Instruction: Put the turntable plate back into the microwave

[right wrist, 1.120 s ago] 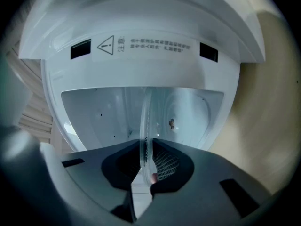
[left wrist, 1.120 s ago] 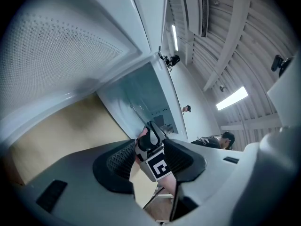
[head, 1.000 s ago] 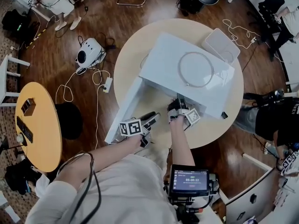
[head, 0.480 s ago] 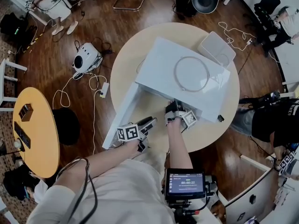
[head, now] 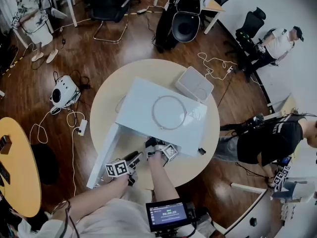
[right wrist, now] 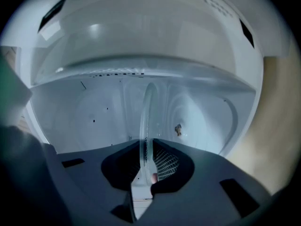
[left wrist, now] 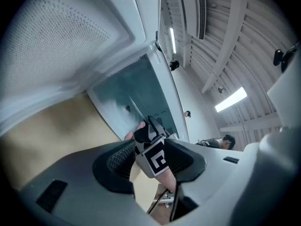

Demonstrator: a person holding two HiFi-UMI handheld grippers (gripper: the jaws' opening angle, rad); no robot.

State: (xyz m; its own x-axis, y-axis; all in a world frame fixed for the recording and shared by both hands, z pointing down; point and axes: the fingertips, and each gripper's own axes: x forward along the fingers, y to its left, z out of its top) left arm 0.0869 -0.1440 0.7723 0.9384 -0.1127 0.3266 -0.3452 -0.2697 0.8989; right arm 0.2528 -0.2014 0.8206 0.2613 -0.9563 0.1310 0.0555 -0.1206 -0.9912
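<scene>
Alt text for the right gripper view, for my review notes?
The right gripper is shut on the rim of the clear glass turntable plate, seen edge-on, with the plate reaching into the white microwave cavity.

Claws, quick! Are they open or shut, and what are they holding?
Left claw: open, holding nothing.
Right claw: shut on the glass turntable plate.

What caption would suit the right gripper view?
The right tongs pinch the glass turntable plate edge-on, facing the open microwave cavity.
</scene>
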